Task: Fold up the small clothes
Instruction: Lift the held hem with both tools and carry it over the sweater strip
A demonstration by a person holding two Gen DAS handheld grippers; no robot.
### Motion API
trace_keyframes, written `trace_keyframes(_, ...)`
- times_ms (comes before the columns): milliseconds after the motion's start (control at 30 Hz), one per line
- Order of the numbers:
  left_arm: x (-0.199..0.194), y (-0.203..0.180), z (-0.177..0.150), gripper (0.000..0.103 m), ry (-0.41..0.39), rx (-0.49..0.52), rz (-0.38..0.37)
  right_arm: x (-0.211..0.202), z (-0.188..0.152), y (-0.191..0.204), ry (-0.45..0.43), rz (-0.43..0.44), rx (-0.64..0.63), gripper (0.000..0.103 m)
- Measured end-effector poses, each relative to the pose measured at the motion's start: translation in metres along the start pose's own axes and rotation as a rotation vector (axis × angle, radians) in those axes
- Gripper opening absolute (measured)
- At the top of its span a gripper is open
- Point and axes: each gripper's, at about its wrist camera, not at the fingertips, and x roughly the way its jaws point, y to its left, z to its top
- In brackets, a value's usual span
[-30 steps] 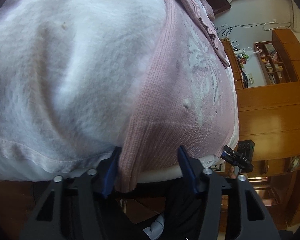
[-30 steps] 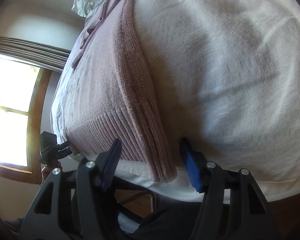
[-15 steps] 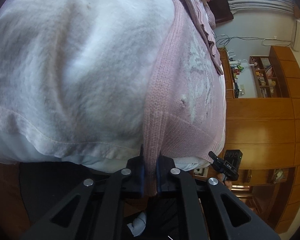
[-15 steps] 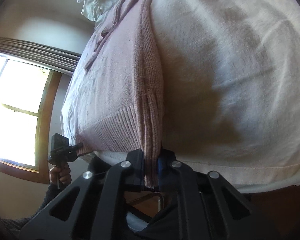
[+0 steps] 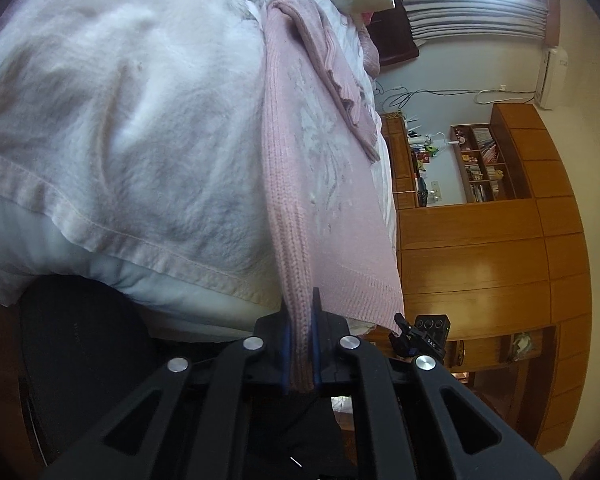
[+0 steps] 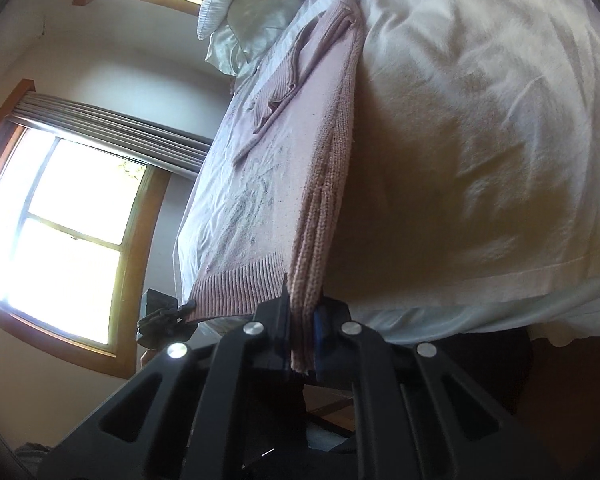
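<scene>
**Both grippers pinch the pink sweater's hem at the bed's edge**

The pink knitted sweater [image 5: 324,184] lies stretched along the bed, its ribbed hem toward you and hanging slightly past the mattress edge. A sleeve [image 5: 332,60] is folded in over the body near the far end, and a pale white pattern shows on the front. In the right wrist view the same sweater [image 6: 276,176] runs away from you, with its thick side edge of stacked knit layers facing the camera.

Your left gripper [image 5: 300,344] has its jaws nearly together, clamped on the left corner of the hem, so the side edge rises in a taut strip out of the blue pads. Your right gripper [image 6: 302,340] is likewise closed tight on the opposite hem corner, the knit pressed between its pads. Each camera catches the other gripper at the far corner of the hem.

Under the sweater lies a white blanket [image 5: 132,128] with a stitched border, spread over the bed. A pale pillow [image 6: 244,28] sits at the head. Beyond it, a window [image 6: 60,232] with a gathered grey blind glares brightly, and wooden cabinets [image 5: 492,256] with open shelves line the other wall.
</scene>
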Motion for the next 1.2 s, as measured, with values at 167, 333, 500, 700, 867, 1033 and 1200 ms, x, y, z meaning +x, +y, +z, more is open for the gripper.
trace_keyframes(167,-0.015,-0.004,-0.014,0.007,-0.02,0.004,-0.047,-0.011,-0.018,0.007,-0.007,0.022,0.005,0.006)
trace_keyframes(333,-0.038,-0.005,-0.046,0.006,-0.022,0.013,-0.112,-0.029,-0.044,0.007,-0.024,0.072,0.054,0.006)
trace_keyframes(500,-0.055,-0.008,-0.085,0.0,-0.044,-0.02,-0.198,-0.042,-0.06,0.016,-0.043,0.097,0.093,0.006)
trace_keyframes(700,-0.054,0.007,-0.081,0.0,-0.063,-0.031,-0.161,-0.031,-0.044,0.029,-0.006,0.085,0.075,0.007)
trace_keyframes(867,-0.028,0.028,-0.051,0.072,-0.052,0.004,0.079,-0.027,-0.037,0.024,0.024,0.055,0.09,0.007)
trace_keyframes(1033,0.025,0.05,-0.012,0.072,0.063,0.064,0.18,-0.036,-0.047,0.016,0.015,0.015,0.091,0.007)
trace_keyframes(1200,0.075,0.064,0.013,0.072,0.191,0.225,0.353,-0.027,-0.054,0.004,0.01,-0.007,0.135,0.007)
